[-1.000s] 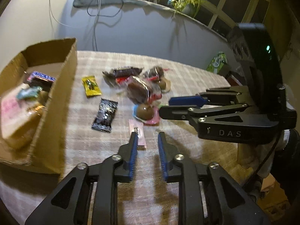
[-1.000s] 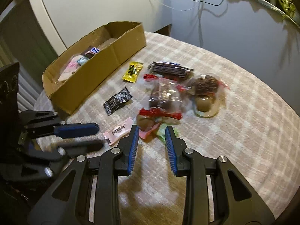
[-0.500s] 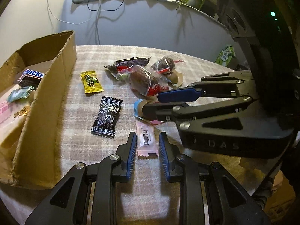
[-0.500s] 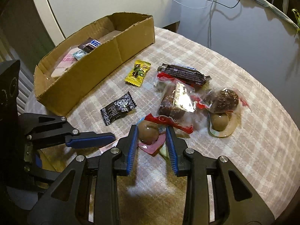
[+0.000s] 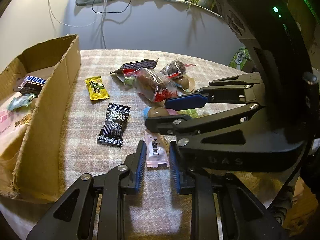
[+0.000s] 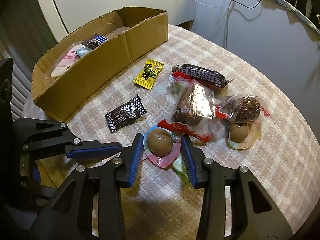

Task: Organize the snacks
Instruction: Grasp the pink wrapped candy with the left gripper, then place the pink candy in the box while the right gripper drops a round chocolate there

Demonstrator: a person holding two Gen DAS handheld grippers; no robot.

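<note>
Snacks lie on a checked tablecloth [image 6: 260,150]. My left gripper [image 5: 157,156] is open, its fingers on either side of a small pink packet [image 5: 156,152]. My right gripper [image 6: 162,152] is open around a packed brown egg [image 6: 160,142], which also shows in the left wrist view [image 5: 158,112]. A cardboard box [image 5: 40,120] at the left, seen too in the right wrist view [image 6: 112,60], holds a Snickers bar [image 5: 33,82] and other packs.
On the cloth lie a black candy [image 6: 126,114], a yellow candy [image 6: 149,74], a dark bar [image 6: 200,75], a wrapped cake [image 6: 194,106], a dark ball snack [image 6: 244,108] and a second egg [image 6: 239,133]. The table edge curves at the right.
Both grippers have moved forward and down. The pink packet now sits between the left fingers and the egg between the right fingers.
</note>
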